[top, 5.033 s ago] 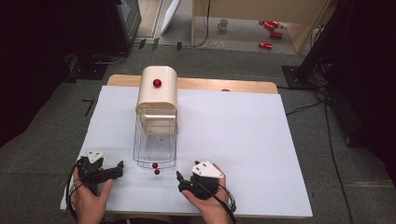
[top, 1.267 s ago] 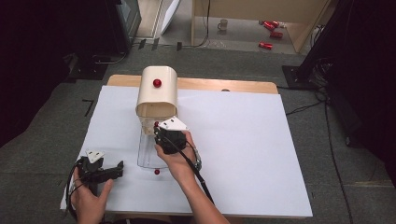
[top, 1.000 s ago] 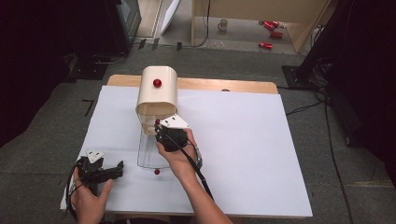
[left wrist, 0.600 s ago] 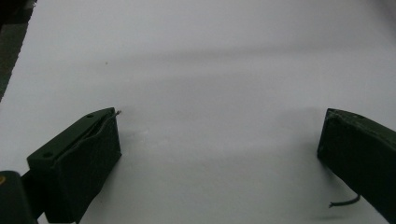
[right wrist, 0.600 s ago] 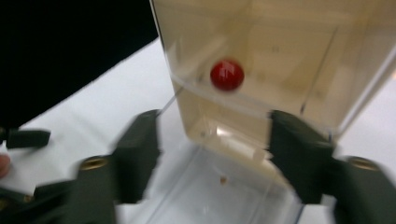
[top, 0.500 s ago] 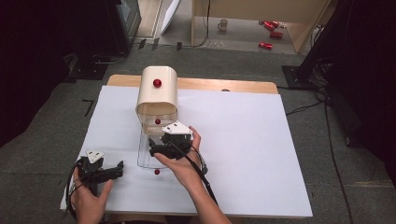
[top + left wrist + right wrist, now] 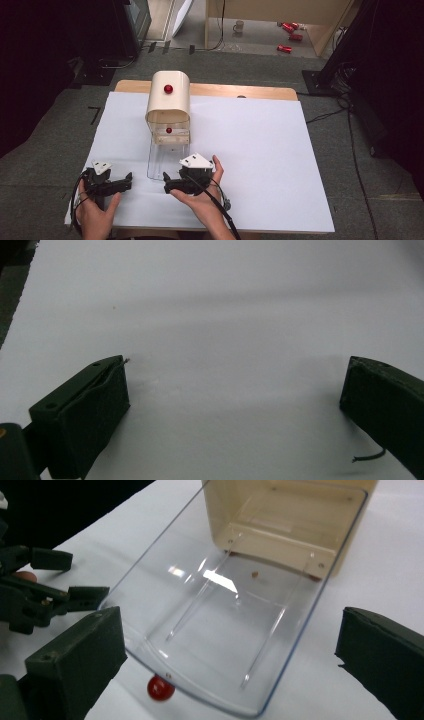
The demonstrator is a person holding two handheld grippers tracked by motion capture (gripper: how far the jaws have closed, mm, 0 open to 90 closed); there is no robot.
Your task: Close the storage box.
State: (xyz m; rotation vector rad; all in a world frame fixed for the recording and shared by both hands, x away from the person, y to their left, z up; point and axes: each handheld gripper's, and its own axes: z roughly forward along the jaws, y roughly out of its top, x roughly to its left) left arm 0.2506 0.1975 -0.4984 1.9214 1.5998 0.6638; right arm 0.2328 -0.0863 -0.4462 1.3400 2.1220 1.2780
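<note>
While the right gripper (image 7: pixel 167 183) rests on the white table cover (image 7: pixel 280 165) at the near end of the clear drawer (image 7: pixel 167 157), its jaws stand wide apart w/ nothing between them; they have just been opening. In the right gripper view the drawer (image 7: pixel 225 630) lies ahead between the two black jaws, pulled out from the cream box (image 7: pixel 285 520).

Drawer content: no object that I can make out, except one tiny brown speck near the box end. Its red knob (image 7: pixel 160 688) sits on the front wall, just before the gripper. The cream box (image 7: pixel 169 102) stands at the far side of the cover, w/ a rounded top.

Count: 1 box, 1 clear drawer, 2 grippers. Red knobs: 3 in total, i.e. one on the box top (image 7: pixel 168 89), one at the box opening (image 7: pixel 169 130), one on the drawer front.

Left gripper (image 7: pixel 129 179) rests on the cover left of the drawer, near but apart from it. Its jaws are also spread wide, w/ bare white cover (image 7: pixel 235 340) between them.
</note>
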